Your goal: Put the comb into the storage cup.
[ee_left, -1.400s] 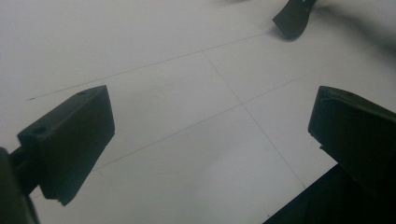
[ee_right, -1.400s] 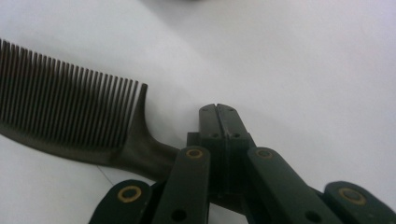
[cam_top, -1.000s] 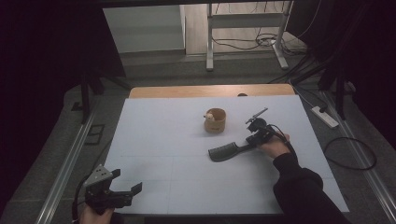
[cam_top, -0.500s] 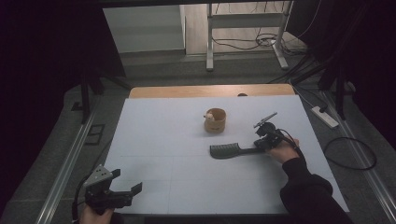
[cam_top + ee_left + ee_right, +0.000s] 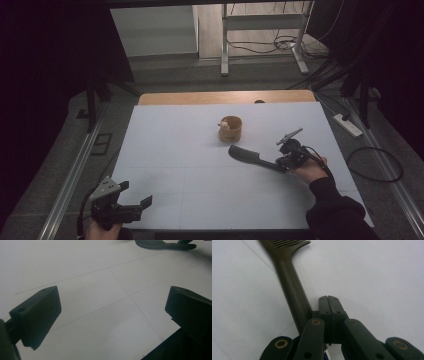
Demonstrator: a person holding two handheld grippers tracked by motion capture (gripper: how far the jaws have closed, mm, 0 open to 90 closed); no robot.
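Right tool grips comb on worktop

Right tool [image 5: 281, 161] clamps the comb [image 5: 250, 156] handle, cup [image 5: 230, 128] just beyond; left tool [image 5: 134, 206] gapes wide over bare worktop [image 5: 180, 150].

No text, label, brand, number or sign can be read on anything in these three views.

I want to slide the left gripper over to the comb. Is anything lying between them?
No: between the left gripper and the comb, the high view shows bare white table.
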